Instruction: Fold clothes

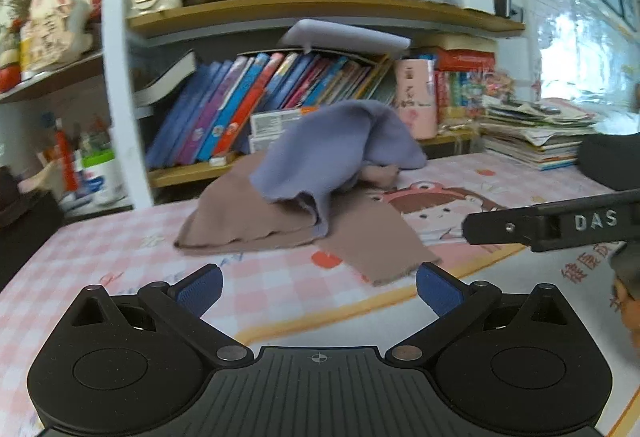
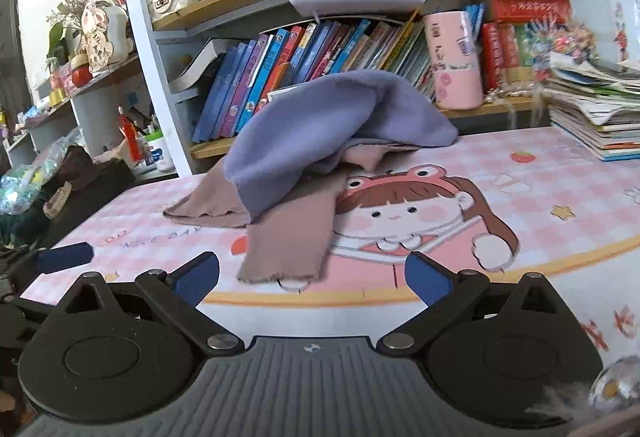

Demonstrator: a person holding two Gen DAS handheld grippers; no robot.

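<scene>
Left tongs [image 1: 319,289] wide open, empty, right tongs [image 2: 312,277] same, purple cloth [image 2: 320,117] heaped w/ brown cloth [image 2: 292,237] ahead

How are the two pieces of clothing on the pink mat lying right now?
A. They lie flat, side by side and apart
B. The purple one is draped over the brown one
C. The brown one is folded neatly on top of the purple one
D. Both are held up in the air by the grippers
B: the purple garment sits humped over the brown garment, whose end sticks out flat on the mat; both grippers are open and hold nothing.
</scene>
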